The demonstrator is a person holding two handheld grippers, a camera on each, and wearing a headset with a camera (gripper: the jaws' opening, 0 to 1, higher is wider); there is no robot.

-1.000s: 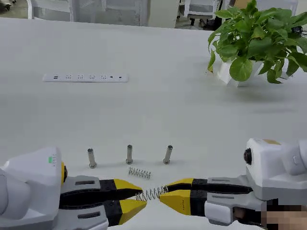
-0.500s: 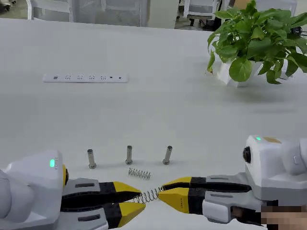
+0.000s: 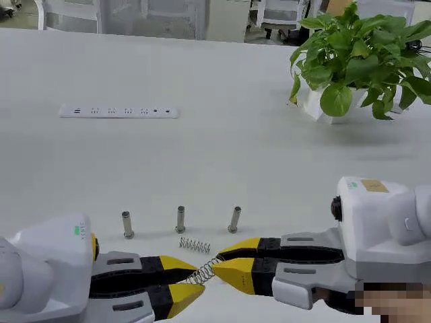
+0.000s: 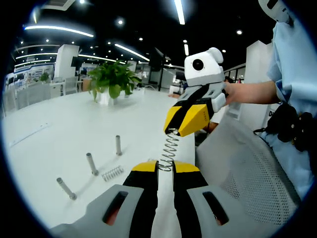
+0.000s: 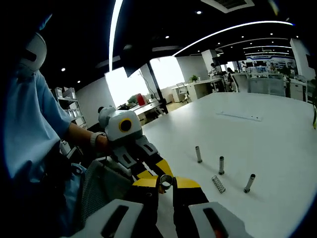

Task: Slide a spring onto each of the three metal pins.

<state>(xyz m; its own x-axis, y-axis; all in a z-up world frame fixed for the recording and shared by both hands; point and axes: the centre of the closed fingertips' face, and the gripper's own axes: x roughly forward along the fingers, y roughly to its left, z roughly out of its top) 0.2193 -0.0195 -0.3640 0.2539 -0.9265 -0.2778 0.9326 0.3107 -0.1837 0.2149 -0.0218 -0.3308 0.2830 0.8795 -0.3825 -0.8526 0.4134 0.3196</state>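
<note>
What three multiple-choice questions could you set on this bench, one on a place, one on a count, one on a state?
1. Where does the loose spring lie?
A. on the power strip
B. on the table near the pins
C. in the plant pot

2. How many pins stand bare?
A. one
B. two
C. three

3. How is the other spring held?
A. spanning left tongs and right tongs
B. in one tongs alone
C. not held at all

Answers: 1 B, it lies flat just in front of the row. 2 C, none of the upright pins carries a spring. 3 A, each tongs pinches one end of it.
</note>
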